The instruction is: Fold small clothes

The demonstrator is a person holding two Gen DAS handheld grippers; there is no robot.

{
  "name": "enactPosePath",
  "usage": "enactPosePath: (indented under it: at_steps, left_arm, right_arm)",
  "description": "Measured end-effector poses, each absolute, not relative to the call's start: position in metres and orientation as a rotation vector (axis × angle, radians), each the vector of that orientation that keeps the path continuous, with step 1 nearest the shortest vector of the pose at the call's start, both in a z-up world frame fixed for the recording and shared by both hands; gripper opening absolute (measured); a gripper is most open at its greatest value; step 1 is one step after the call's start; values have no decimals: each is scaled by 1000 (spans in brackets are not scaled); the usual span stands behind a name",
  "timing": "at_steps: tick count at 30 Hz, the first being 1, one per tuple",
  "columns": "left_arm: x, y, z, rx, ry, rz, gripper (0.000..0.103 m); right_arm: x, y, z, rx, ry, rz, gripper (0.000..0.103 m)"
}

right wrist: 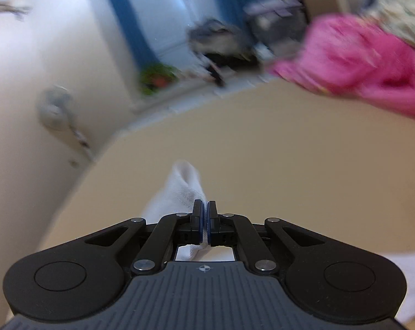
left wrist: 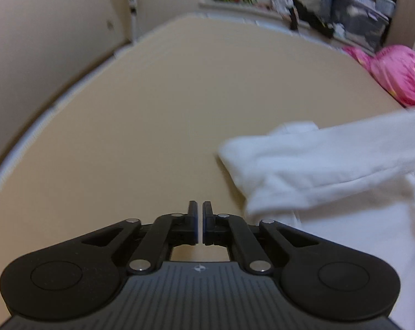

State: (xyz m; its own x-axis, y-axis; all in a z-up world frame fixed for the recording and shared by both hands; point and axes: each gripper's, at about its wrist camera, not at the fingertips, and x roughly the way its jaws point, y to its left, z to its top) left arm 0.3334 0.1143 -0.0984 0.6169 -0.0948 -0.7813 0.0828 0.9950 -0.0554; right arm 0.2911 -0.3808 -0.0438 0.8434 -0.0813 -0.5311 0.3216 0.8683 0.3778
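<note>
White garment (right wrist: 179, 192) sits pinched in the right gripper (right wrist: 204, 220); left gripper (left wrist: 198, 224), nearly closed and empty, hovers over the table (left wrist: 152, 123).

A white garment (left wrist: 325, 170) of soft, fleecy cloth lies bunched on the tan worktop (left wrist: 157, 126), one long part stretched across the rest. In the right wrist view a fold of it (right wrist: 184, 189) rises, pinched; motion blur hides its exact shape, possibly a sleeve.
</note>
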Motion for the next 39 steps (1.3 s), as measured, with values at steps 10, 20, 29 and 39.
enactPosePath:
  at_steps: [10,20,29,39]
  left_arm:
    - [346,49,-133,120,857,-144,72]
    - [328,49,-145,278,846,-331,1]
    - [345,105,-130,7,911,-342,69]
    - [323,57,-132,288,777,-441,7]
  right_arm:
    - [276,-403,-159,500,804,-357,1]
    - [274,-428,-162,516,906,-471,4]
    - [230,-361,-140,603,739,-268,44]
    - [202,-318,-148,624,835,-210,45]
